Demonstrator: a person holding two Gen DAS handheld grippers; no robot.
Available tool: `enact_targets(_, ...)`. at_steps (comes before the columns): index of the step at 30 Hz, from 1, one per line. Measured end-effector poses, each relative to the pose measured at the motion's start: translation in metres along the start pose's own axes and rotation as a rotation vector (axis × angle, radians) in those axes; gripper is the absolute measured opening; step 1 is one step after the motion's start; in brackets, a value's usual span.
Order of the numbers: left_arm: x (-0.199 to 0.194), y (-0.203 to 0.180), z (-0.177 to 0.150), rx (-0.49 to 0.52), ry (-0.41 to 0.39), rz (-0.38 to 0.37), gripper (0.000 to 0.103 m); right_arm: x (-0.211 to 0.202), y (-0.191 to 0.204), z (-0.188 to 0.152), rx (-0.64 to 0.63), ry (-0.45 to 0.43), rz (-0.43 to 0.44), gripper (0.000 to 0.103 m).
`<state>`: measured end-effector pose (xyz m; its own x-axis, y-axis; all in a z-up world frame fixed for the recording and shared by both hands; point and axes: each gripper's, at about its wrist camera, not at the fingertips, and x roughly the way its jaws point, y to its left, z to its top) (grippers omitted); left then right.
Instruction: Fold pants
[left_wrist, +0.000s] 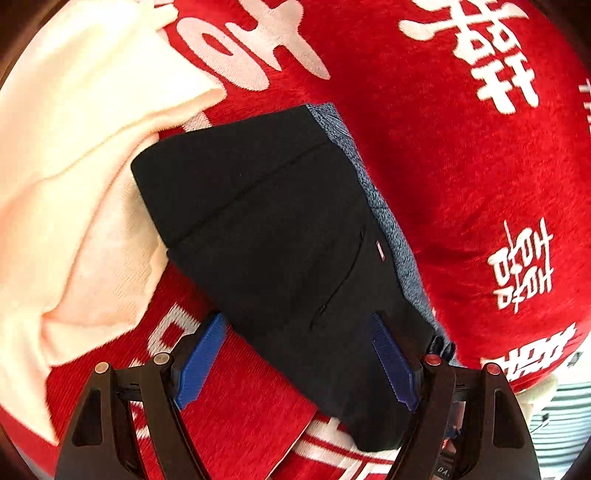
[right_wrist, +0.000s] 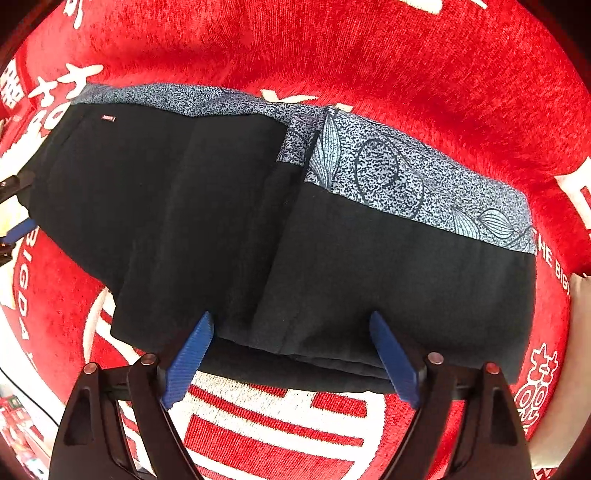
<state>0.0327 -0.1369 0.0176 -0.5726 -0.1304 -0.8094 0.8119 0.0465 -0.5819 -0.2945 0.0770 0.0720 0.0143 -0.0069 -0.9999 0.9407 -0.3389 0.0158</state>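
Black pants (left_wrist: 280, 236) with a blue-grey patterned waistband (left_wrist: 384, 214) lie folded on a red plush blanket (left_wrist: 461, 177). My left gripper (left_wrist: 299, 362) is open, its blue pads either side of one end of the pants, close above the cloth. In the right wrist view the pants (right_wrist: 258, 229) lie across the frame, one part folded over the other, patterned band (right_wrist: 406, 177) at the far edge. My right gripper (right_wrist: 291, 358) is open over the near folded edge. The left gripper's blue pad (right_wrist: 18, 229) shows at the left edge.
A cream cloth (left_wrist: 74, 184) lies crumpled on the blanket left of the pants, touching their far end. The red blanket (right_wrist: 332, 48) with white characters covers the whole surface. A striped fabric (left_wrist: 561, 417) shows at the lower right edge.
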Motion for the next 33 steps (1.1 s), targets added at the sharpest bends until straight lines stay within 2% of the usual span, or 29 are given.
enact_targets(3,0.0,0.004,0.003,-0.019,-0.02,-0.05,0.081,0.0,0.002,0.0,-0.007,0.002,-0.006,0.089)
enact_targets(5,0.002,0.005,0.005,-0.031,-0.032,-0.09,0.089,0.0,0.001,-0.001,-0.004,0.001,-0.006,0.089)
enact_targets(9,0.002,-0.002,0.006,-0.017,-0.056,-0.113,0.09,0.0,0.002,-0.002,0.0,-0.001,-0.007,0.089)
enact_targets(14,-0.013,-0.016,0.015,0.005,-0.102,-0.282,0.09,0.001,0.002,-0.002,-0.001,-0.004,-0.003,0.089)
enact_targets(15,-0.015,-0.016,0.017,0.024,-0.103,-0.272,0.09,0.001,0.001,-0.003,-0.003,-0.005,-0.003,0.089)
enact_targets(17,-0.003,-0.015,0.022,0.044,-0.078,-0.188,0.09,0.001,0.001,-0.003,-0.005,-0.007,-0.004,0.089)
enact_targets(19,0.01,-0.008,0.025,0.0,-0.047,-0.137,0.09,0.001,0.001,-0.002,-0.004,-0.004,-0.005,0.089)
enact_targets(21,0.008,-0.003,0.026,-0.038,-0.068,-0.159,0.09,0.002,-0.001,-0.001,-0.004,-0.003,-0.003,0.089)
enact_targets(23,0.009,-0.009,0.026,-0.045,-0.064,-0.109,0.09,0.002,-0.002,-0.001,-0.01,-0.005,-0.003,0.089)
enact_targets(25,0.009,-0.018,0.024,-0.021,-0.073,-0.044,0.08,0.0,-0.002,0.002,-0.015,0.002,-0.001,0.089)
enact_targets(27,0.012,-0.028,0.023,0.038,-0.072,0.072,0.04,-0.005,-0.002,0.005,-0.015,0.002,0.001,0.089)
enact_targets(28,0.011,-0.028,0.023,0.051,-0.07,0.109,0.033,-0.011,-0.002,0.008,-0.012,-0.004,0.01,0.089)
enact_targets(30,0.004,-0.026,0.022,0.052,-0.069,0.104,0.026,-0.024,-0.003,0.015,0.0,-0.023,0.039,0.089)
enact_targets(33,-0.005,-0.051,0.013,0.182,-0.106,0.182,0.025,-0.048,-0.001,0.035,0.01,-0.05,0.115,0.089)
